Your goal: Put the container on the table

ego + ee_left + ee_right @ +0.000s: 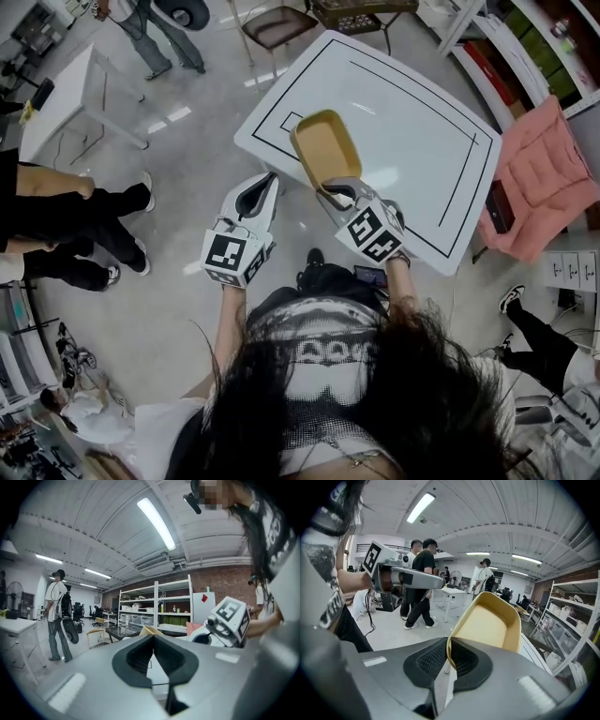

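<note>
- My right claw [337, 191] pinches the near rim of the tan shallow plastic container [326, 148]. In the right gripper view the rim stands between its two pads.
- The container reaches toward 11 o'clock from that claw, tilted, over the near-left corner of the white bench with a black outline [412, 141]. I cannot tell whether it touches the bench.
- My left claw [266, 181] is pressed together on nothing, at 9 o'clock of the right one, over the grey floor [187, 187].

White table [412, 150] marked with a black rectangle [422, 99]
</note>
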`<state>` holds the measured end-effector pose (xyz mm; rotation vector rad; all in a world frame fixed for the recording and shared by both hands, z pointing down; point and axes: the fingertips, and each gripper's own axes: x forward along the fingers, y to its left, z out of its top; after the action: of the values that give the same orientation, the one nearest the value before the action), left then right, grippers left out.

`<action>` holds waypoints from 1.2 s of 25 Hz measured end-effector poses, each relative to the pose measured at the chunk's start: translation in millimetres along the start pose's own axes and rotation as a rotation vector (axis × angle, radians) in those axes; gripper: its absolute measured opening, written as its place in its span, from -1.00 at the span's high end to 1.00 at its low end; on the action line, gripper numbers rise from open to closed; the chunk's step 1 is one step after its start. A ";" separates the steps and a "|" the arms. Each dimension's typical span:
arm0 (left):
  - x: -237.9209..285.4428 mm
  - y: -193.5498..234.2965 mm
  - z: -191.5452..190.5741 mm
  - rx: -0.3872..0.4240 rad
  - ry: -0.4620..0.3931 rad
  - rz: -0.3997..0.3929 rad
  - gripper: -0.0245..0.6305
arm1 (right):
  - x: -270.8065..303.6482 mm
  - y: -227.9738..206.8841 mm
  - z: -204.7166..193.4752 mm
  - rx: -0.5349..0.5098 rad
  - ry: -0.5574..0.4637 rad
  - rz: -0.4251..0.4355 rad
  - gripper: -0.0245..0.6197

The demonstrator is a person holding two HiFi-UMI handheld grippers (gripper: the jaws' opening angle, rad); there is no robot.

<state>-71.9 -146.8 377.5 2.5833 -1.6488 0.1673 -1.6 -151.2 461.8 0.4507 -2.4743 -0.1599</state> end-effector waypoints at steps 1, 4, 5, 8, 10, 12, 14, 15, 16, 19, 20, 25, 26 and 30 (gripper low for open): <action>8.0 2.5 0.6 0.001 0.002 0.002 0.93 | 2.9 -7.3 -1.3 -0.001 -0.001 0.004 0.84; 28.1 6.2 1.9 0.008 0.005 0.005 0.93 | 9.8 -25.1 -6.9 -0.006 0.000 0.014 0.84; 33.6 6.3 1.9 0.010 0.006 0.005 0.93 | 11.3 -29.9 -8.7 -0.006 0.001 0.016 0.84; 46.7 5.8 2.5 0.012 0.013 0.003 0.93 | 14.8 -41.2 -11.4 -0.004 -0.006 0.023 0.84; 52.4 6.2 3.6 0.014 0.021 0.005 0.93 | 16.1 -45.8 -11.8 -0.004 -0.009 0.031 0.84; 57.6 7.6 4.5 0.016 0.026 0.007 0.93 | 18.1 -49.9 -12.6 -0.001 -0.012 0.037 0.84; 62.3 9.4 5.3 0.020 0.030 0.007 0.93 | 21.3 -54.0 -14.0 0.002 -0.011 0.041 0.84; 64.0 10.2 5.5 0.021 0.032 0.007 0.93 | 22.8 -55.5 -14.7 0.002 -0.010 0.044 0.84; 65.4 10.9 5.5 0.022 0.034 0.007 0.93 | 24.2 -56.4 -15.2 0.003 -0.009 0.047 0.84; 70.5 15.2 3.0 0.018 0.042 0.004 0.93 | 31.5 -59.5 -15.4 0.005 -0.009 0.060 0.84; 72.9 17.9 1.8 0.017 0.044 0.003 0.93 | 35.1 -61.8 -15.7 0.005 -0.007 0.061 0.84; 91.5 33.9 -1.9 0.014 0.051 -0.019 0.93 | 52.6 -76.5 -18.1 0.016 0.012 0.061 0.84; 96.5 37.9 -1.8 0.013 0.050 -0.027 0.93 | 56.8 -80.9 -18.2 0.019 0.018 0.058 0.84; 118.7 57.0 0.2 0.015 0.046 -0.078 0.93 | 78.6 -104.3 -15.6 0.037 0.039 0.035 0.84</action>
<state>-74.1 -277.6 392.9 2.6288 -1.5352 0.2340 -22.3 -276.8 495.1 0.4216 -2.4486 -0.0901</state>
